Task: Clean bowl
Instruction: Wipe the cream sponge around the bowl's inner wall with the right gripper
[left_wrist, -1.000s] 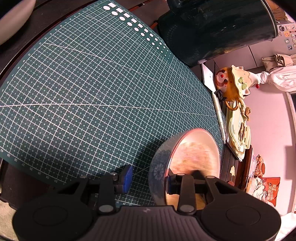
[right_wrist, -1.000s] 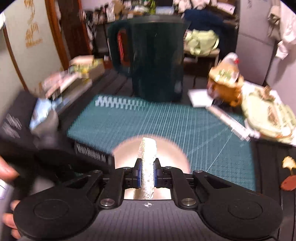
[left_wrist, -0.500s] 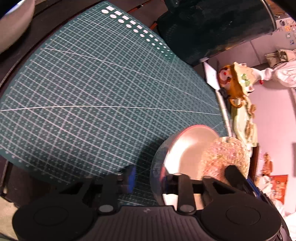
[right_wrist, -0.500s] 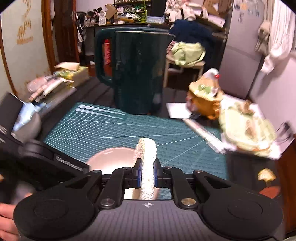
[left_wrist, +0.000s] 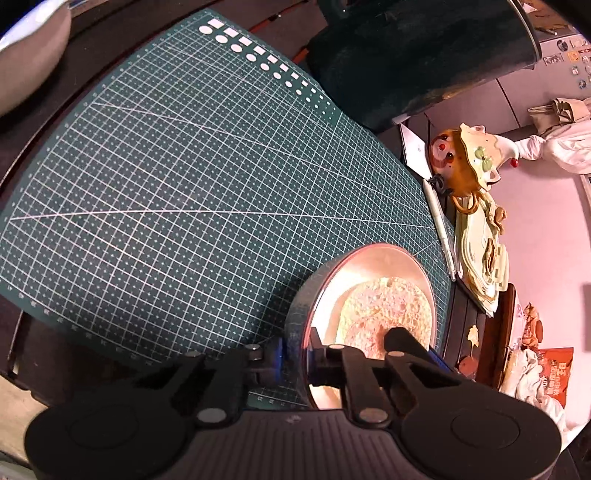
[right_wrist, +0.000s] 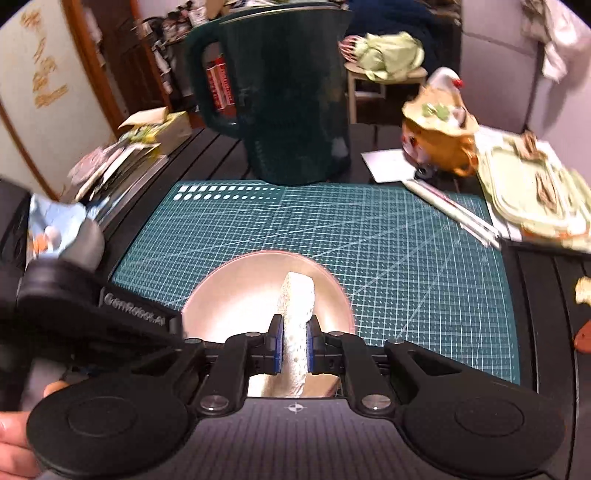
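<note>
at the left edge of the right wrist view, a person's hand (right_wrist: 14, 439) holds the black left gripper (left_wrist: 295, 360), which is clamped on the near rim of a small round bowl with a pink-white inside (right_wrist: 255, 295); one blue pad sits outside the wall and one inside. the bowl stands on the near part of a dark green gridded cutting mat (left_wrist: 184, 184), tipped a little in the left wrist view. inside the bowl, the black right gripper (right_wrist: 294, 350) squeezes a pale porous sponge (right_wrist: 297, 314) between its blue pads, the sponge standing on edge with its flat face against the bowl's inner surface. behind the mat stands a tall dark green kettle with a handle (right_wrist: 291, 92). to the right lie a white pen-like tool (right_wrist: 454, 210) along the mat's edge, an orange ceramic clown-faced pot (left_wrist: 461, 162), and a pale green tray (right_wrist: 532, 192) on the dark slatted table (right_wrist: 546, 295).
</note>
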